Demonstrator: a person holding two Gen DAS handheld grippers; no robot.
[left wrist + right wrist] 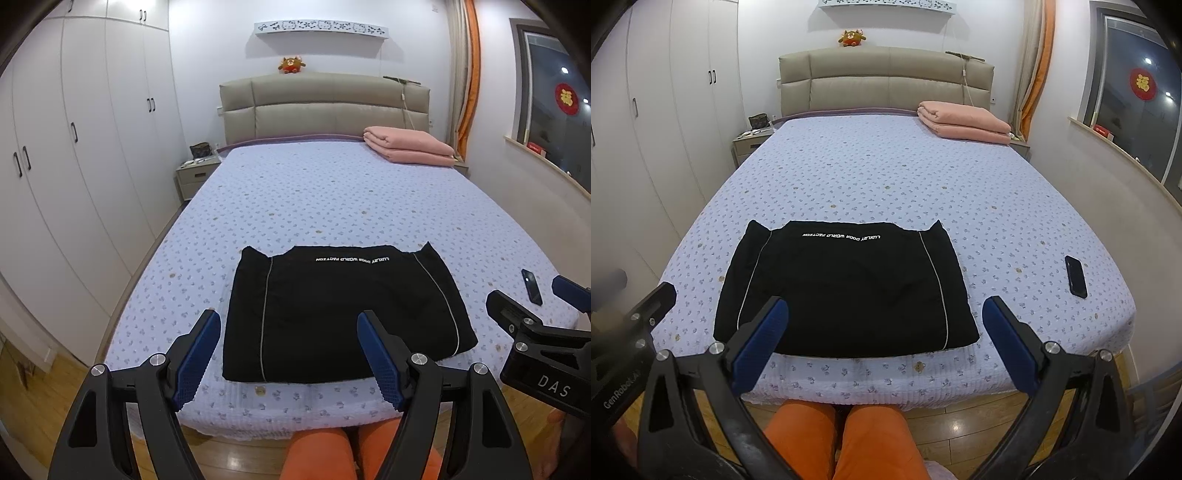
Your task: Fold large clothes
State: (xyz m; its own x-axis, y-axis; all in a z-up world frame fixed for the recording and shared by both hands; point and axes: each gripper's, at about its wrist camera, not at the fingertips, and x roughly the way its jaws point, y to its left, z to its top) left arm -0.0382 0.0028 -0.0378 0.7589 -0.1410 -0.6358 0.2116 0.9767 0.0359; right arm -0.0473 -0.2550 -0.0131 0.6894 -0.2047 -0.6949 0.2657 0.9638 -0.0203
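Bed [332,192] with lilac flowered quilt carries the folded black garment with white piping [343,314] near its foot edge, long axis crosswise. Left gripper [288,354] and right gripper [886,343], both spread wide and empty (neither touching cloth), hover before its near hem, about equally close.

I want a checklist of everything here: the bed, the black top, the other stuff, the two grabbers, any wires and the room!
Surface: bed, flowery lilac cover, flat.
Job's things: black garment, folded into a rectangle near the foot.
Clutter: phone to its right; folded pink blanket by the headboard.
Grippers: left gripper and right gripper open, holding nothing.
Cables: cord hanging down the headboard.
Surroundings: white wardrobe, nightstand, window, plush toy.
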